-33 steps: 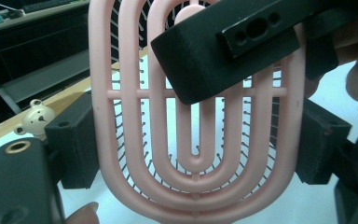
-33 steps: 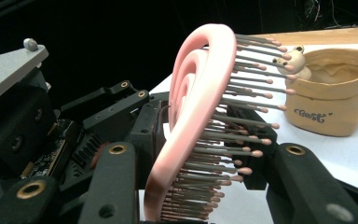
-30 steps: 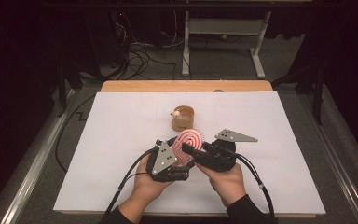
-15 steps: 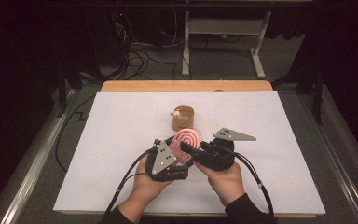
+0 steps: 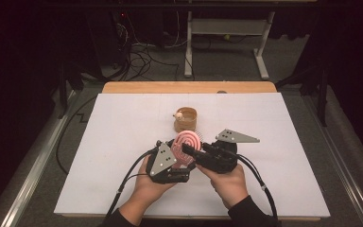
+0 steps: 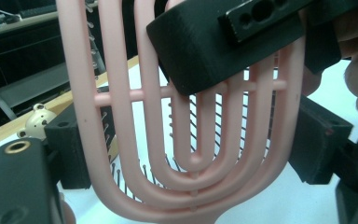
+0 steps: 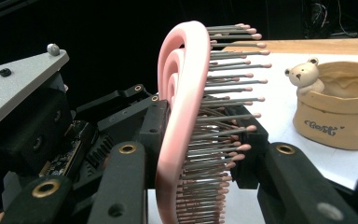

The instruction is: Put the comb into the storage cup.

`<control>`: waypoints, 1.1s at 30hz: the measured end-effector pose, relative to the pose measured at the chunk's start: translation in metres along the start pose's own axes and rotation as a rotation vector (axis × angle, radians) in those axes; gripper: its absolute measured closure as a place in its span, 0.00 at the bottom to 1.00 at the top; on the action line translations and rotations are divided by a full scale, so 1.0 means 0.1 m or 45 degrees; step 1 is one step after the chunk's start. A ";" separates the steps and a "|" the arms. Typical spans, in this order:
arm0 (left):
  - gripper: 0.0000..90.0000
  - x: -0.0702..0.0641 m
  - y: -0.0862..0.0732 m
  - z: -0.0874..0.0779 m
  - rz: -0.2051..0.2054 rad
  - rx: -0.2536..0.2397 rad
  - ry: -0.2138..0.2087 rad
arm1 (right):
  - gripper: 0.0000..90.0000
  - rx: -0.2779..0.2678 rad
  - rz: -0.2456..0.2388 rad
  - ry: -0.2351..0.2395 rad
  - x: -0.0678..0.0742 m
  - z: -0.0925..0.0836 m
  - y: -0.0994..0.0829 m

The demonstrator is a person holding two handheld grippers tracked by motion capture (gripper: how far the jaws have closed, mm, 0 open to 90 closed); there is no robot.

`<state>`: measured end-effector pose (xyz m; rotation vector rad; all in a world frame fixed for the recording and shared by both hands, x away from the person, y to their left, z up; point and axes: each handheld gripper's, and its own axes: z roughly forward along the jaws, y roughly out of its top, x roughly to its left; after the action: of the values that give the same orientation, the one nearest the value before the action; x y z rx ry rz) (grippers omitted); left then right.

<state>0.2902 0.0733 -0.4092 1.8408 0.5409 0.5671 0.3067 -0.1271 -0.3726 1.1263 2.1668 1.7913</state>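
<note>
We held the light, stiff pink brush (image 5: 187,143) clenched in both tools, left tool (image 5: 172,158) and right tool (image 5: 189,150); its rim, clear of the bristles, looked safest.

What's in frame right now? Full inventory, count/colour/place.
hairbrush: 1, pink, vented head with pins, held upright between both grippers above the table's near middle
pot: 1, tan, small bear figure on its rim, standing on the table behind the brush
table: 1, white top with a wooden far edge
desk frame: 1, white legs, on the floor beyond the table
left gripper: 1, black, jaws either side of the brush head
right gripper: 1, black, clamped on the brush head
hands: 2, at the near edge
</note>
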 end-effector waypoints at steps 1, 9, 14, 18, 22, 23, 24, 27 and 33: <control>0.19 0.00 0.00 0.00 -0.006 -0.006 -0.002 | 0.72 0.002 -0.003 0.002 0.00 0.00 0.00; 0.15 0.01 0.01 -0.02 -0.017 -0.017 -0.026 | 0.73 0.001 -0.026 0.007 0.03 -0.01 0.03; 0.13 0.01 0.02 -0.03 -0.028 -0.025 -0.037 | 0.73 0.003 -0.037 0.006 0.05 -0.01 0.04; 0.09 0.03 0.02 -0.03 -0.046 -0.028 -0.044 | 0.73 0.003 -0.044 0.006 0.06 -0.01 0.07; 0.06 0.03 0.02 -0.03 -0.054 -0.028 -0.047 | 0.74 0.003 -0.048 0.001 0.06 -0.01 0.08; 0.06 0.03 0.03 -0.03 -0.055 -0.030 -0.048 | 0.74 0.001 -0.047 0.001 0.06 -0.01 0.08; 0.05 0.04 0.03 -0.03 -0.056 -0.031 -0.048 | 0.74 -0.001 -0.046 0.000 0.06 -0.02 0.09; 0.04 0.04 0.03 -0.04 -0.061 -0.035 -0.050 | 0.74 -0.003 -0.047 0.000 0.06 -0.03 0.09; 0.02 0.05 0.05 -0.06 -0.097 -0.056 -0.055 | 0.74 -0.018 -0.054 0.000 0.06 -0.05 0.13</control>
<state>0.2914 0.0790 -0.4023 1.7793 0.5625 0.4834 0.3063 -0.1270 -0.3575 1.0690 2.1580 1.7854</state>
